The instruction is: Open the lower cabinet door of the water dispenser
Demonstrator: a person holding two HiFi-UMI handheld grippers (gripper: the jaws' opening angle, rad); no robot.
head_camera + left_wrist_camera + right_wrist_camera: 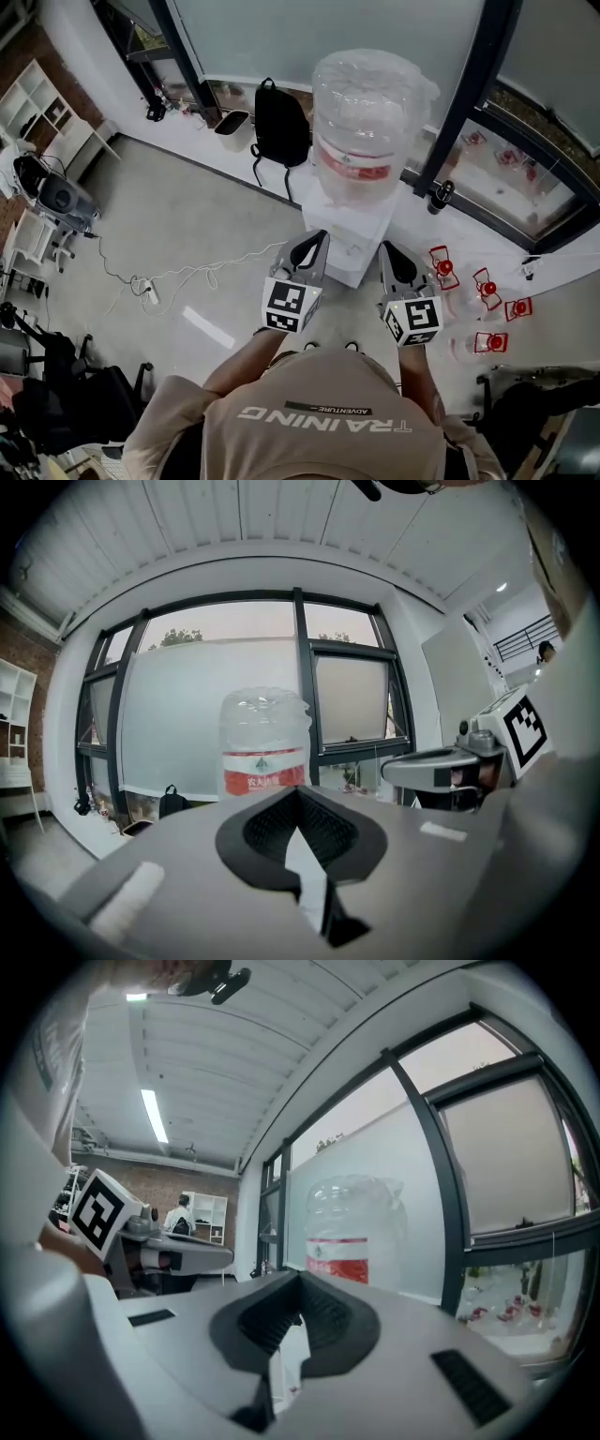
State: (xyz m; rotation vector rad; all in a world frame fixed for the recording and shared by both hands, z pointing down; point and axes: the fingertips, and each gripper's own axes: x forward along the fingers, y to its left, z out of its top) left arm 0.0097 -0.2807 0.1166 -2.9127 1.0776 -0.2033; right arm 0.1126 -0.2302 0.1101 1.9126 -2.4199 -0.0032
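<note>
left tool (315,246) and right tool (392,259): ribbed dark jaws closed together, nothing held. white boxy water dispenser (352,239) at 12 o'clock, topped by clear crinkled bottle (366,112). lower cabinet door hidden by steep viewing angle.

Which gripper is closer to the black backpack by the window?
Left. In the head view the left gripper is below and right of the black backpack; the right gripper is farther right, toward the other side of the water dispenser.
</note>
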